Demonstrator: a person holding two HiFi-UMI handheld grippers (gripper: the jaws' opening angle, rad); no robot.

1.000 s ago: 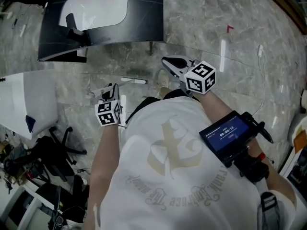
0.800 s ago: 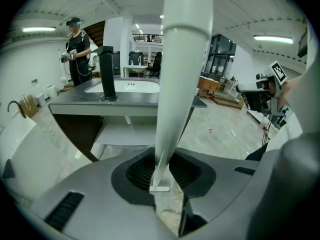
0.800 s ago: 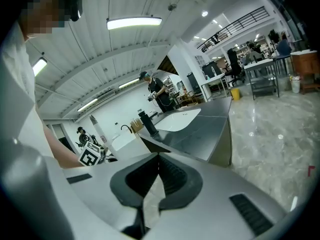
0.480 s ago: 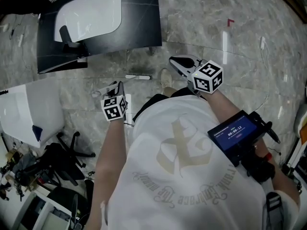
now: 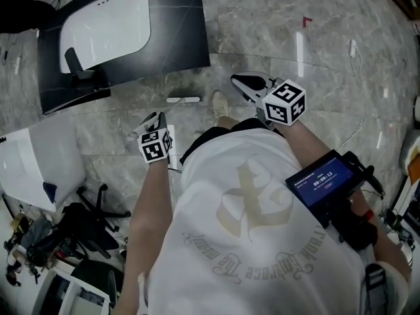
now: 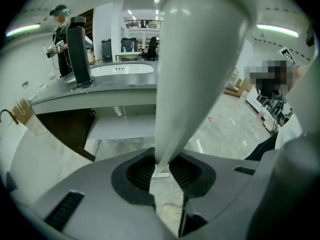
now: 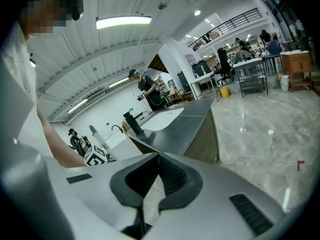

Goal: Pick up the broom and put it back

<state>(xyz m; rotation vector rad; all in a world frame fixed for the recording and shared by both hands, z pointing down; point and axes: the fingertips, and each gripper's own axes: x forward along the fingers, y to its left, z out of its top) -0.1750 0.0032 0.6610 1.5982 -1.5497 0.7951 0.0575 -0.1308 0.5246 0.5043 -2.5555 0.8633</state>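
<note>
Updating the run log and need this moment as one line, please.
left tongs: shut on broom handle | right tongs: shut, empty

Two tongs: left tongs, right tongs. One broom. One tabletop at 11 o'clock bearing one sink; one office chair at 8 o'clock.

My grey two-jaw left gripper tilts steeply down, clamped on a white broom handle. My grey right gripper points forward and slightly down, its jaws together and empty.
</note>
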